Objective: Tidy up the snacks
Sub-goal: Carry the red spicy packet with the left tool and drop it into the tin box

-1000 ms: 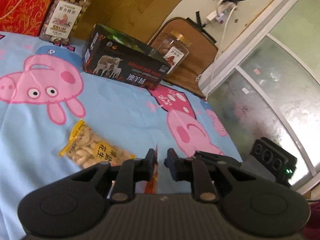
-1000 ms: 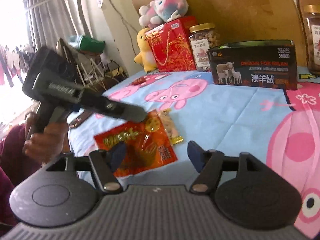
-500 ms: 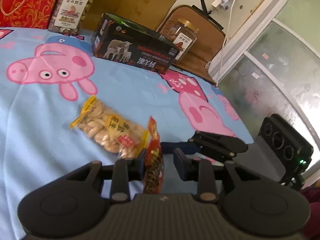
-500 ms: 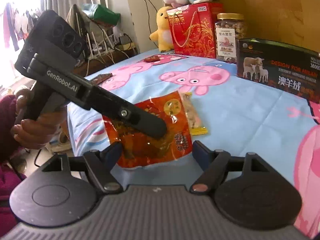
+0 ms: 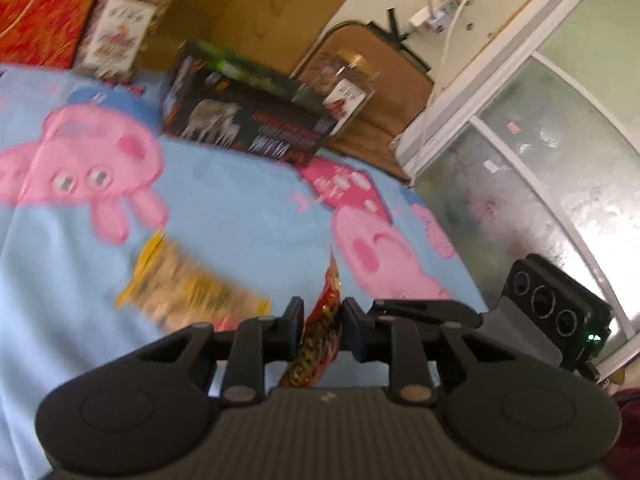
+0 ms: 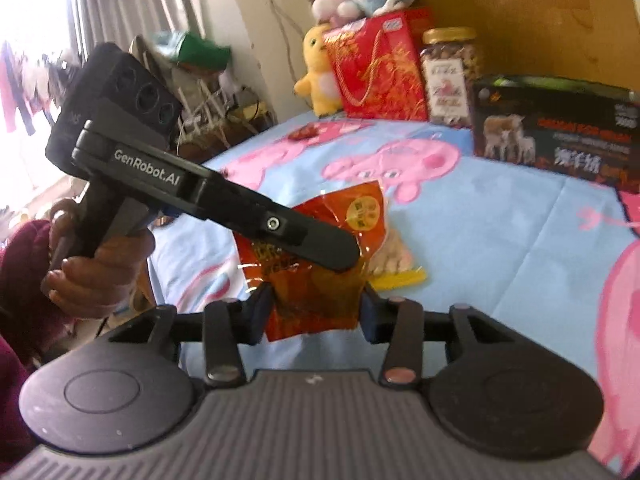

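I am holding the red snack packet point(image 5: 325, 322) edge-on in my left gripper point(image 5: 321, 330), whose jaws are pinched narrow on its thin foil. A second ago this packet was lying flat on the blue cartoon-pig bedsheet point(image 5: 240, 200); now I am keeping it lifted clear of the bed, near me, with the peanut bag point(image 5: 188, 288) lying on the sheet just left of it.

My right gripper point(image 6: 316, 312) is coming in from the right, and its jaws, wide a moment ago, are closing around the packet's lower end point(image 6: 316, 300). The packet sits between the fingers point(image 6: 370, 312), and they look about to touch its sides, though I cannot tell if they are pressing yet.

I judge this as a handover or a two-sided hold, so the packet can be carried toward the far row: the nut jar point(image 6: 448, 76), the dark box point(image 6: 556, 128) and the red gift bag point(image 6: 380, 68). The foil is slippery and may crumple or slide if I let go on the left too soon.
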`<move>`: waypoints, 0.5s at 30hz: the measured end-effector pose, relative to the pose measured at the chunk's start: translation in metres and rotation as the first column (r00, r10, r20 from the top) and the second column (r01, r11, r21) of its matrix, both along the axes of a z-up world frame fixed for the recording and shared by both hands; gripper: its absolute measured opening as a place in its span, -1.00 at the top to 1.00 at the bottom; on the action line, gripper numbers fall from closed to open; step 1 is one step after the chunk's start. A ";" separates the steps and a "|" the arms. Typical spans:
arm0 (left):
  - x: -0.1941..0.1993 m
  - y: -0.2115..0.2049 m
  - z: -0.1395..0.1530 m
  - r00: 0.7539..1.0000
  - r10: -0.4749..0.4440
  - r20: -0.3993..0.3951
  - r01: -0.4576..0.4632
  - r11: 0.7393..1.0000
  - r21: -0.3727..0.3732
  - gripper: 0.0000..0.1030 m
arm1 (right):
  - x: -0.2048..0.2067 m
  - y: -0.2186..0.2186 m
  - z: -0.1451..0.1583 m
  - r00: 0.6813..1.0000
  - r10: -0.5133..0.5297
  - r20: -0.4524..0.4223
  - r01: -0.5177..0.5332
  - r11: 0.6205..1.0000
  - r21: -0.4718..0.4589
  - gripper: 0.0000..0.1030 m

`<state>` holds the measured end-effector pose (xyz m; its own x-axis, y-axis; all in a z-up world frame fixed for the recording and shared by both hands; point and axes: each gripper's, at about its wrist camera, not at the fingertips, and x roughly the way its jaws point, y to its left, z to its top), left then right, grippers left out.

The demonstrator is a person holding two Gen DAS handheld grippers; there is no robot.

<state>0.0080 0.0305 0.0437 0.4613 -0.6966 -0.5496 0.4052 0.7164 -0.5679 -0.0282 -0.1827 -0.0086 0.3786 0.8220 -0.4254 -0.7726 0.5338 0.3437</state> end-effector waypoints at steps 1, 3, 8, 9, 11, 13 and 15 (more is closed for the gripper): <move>0.007 -0.004 0.006 1.000 -0.002 0.009 0.002 1.000 0.000 0.54 | 0.003 -0.005 0.004 1.000 -0.012 -0.007 0.012 1.000 0.020 0.09; 0.026 -0.014 0.020 0.999 -0.005 0.032 0.005 1.000 0.005 0.53 | 0.015 -0.015 0.011 0.998 -0.057 -0.026 0.059 0.996 0.064 0.09; 0.090 -0.044 0.055 0.993 0.000 0.114 -0.006 0.999 0.050 0.39 | 0.063 -0.032 0.035 0.981 -0.190 -0.025 0.192 0.973 0.127 0.09; 0.104 -0.048 0.060 0.993 0.004 0.119 -0.010 0.999 0.050 0.37 | 0.072 -0.033 0.040 0.976 -0.217 -0.005 0.215 0.969 0.124 0.09; 0.134 -0.057 0.072 0.988 0.025 0.151 -0.035 0.997 0.064 0.30 | 0.098 -0.036 0.051 0.964 -0.264 0.004 0.261 0.956 0.133 0.09; 0.162 -0.062 0.076 0.982 0.064 0.176 -0.079 0.994 0.080 0.24 | 0.127 -0.038 0.056 0.956 -0.292 -0.007 0.290 0.945 0.152 0.09; 0.187 -0.064 0.077 0.977 0.108 0.186 -0.128 0.986 0.103 0.08 | 0.154 -0.034 0.058 0.947 -0.319 -0.017 0.318 0.935 0.158 0.09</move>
